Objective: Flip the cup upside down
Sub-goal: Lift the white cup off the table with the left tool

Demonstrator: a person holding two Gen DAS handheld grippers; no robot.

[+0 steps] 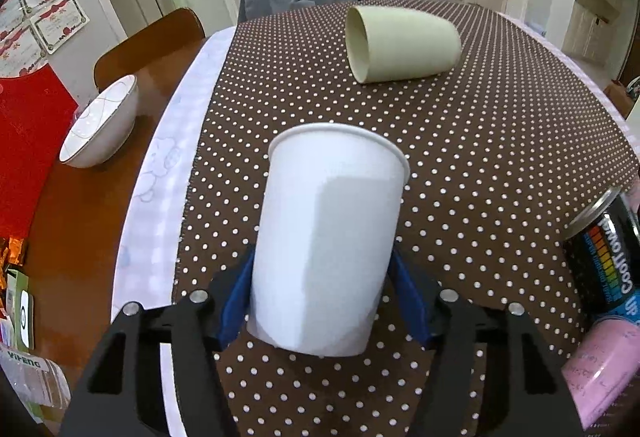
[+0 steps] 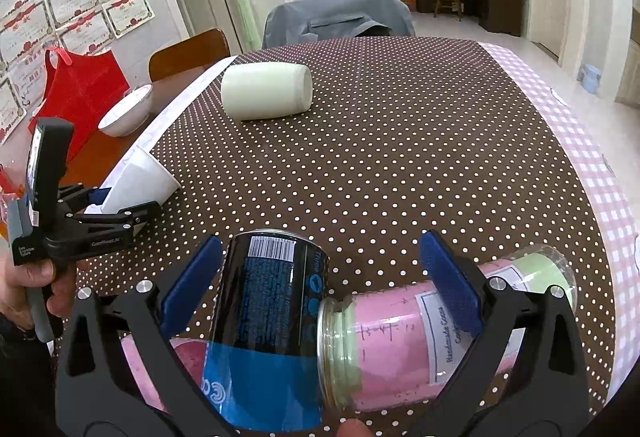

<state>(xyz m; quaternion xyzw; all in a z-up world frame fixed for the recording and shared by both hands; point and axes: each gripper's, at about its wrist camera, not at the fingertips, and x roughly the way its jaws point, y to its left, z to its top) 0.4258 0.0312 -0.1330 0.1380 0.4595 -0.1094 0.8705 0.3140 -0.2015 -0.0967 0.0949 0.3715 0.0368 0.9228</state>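
White paper cup [image 1: 328, 237] clamped between the blue pads [image 1: 236, 301] of the left gripper [image 1: 320, 297], gripped near its closed base, rolled rim tipped away and down toward the cloth at 12 o'clock. In the right wrist view the same cup [image 2: 138, 181] sits at 9 o'clock, rim just at the polka-dot tablecloth [image 2: 400, 157]; touching or just above, cannot tell.

Edges: the brown dotted cloth ends just left of the cup, where a pale checked strip [image 1: 160, 237] and then bare wooden table [image 1: 80, 217] begin. A white ceramic bowl [image 1: 100, 121] stands on the wood at 10 o'clock. Open cloth runs ahead of the cup to a pale green cup [image 1: 400, 45] lying on its side at 1 o'clock, mouth toward the left.

Right gripper [image 2: 320, 277]: jaws spread wide, holding nothing. Below and between them lie a glossy black can [image 2: 268, 297], cylindrical with barcode, and a clear glass jar [image 2: 400, 337] on its side, pink and green contents, paper label. The can's end touches the jar mouth. Pink gingham border [image 2: 592, 157] runs along the table's right edge at 3 o'clock.
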